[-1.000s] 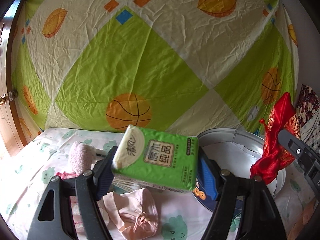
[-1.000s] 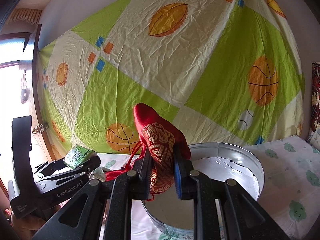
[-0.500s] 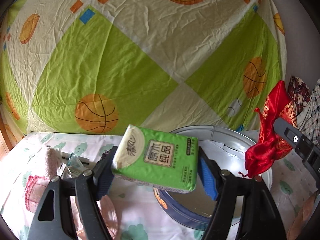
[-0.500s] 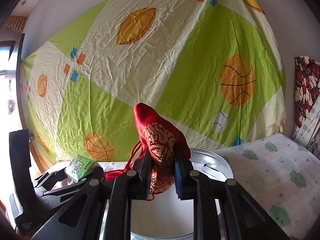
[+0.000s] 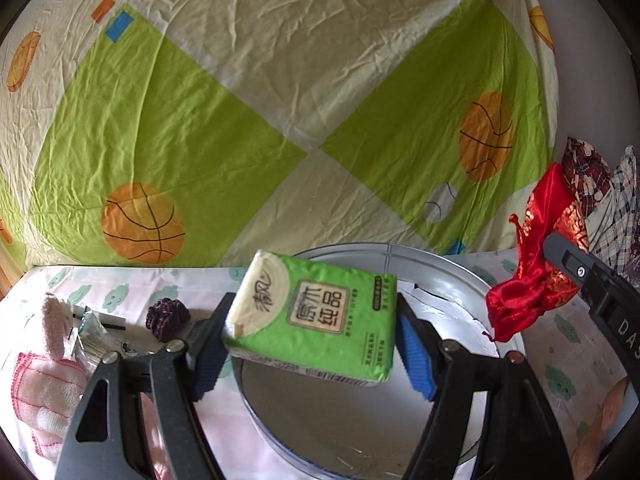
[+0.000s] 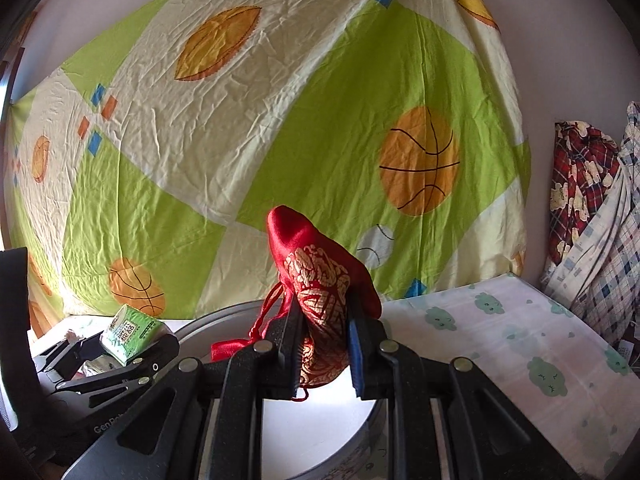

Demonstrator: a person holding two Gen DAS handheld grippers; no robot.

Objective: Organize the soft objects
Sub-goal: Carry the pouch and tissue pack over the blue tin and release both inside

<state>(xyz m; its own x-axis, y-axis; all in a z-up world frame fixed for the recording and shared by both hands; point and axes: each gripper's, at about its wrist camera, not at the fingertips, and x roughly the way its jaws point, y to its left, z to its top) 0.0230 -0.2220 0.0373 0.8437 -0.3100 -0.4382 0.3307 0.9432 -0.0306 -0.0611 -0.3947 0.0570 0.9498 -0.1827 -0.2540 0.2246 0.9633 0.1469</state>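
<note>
Left claw (image 5: pixel 310 350) stands wide, pads clamped on both ends of the green tissue pack (image 5: pixel 316 320); its long axis runs side to side across the frame, printed face toward the camera, hanging above the round metal tin (image 5: pixel 440 276) at lower centre. Right claw (image 6: pixel 323 346) is nearly closed, pinching the red embroidered pouch (image 6: pixel 320 280), which stands upright, tip pointing up. Behind hangs the basketball-print sheet (image 5: pixel 200 120).

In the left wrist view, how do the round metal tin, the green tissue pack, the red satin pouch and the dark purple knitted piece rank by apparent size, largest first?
1. Round metal tin
2. Green tissue pack, though it is nearest the camera, so it looks enlarged
3. Red satin pouch
4. Dark purple knitted piece
</note>
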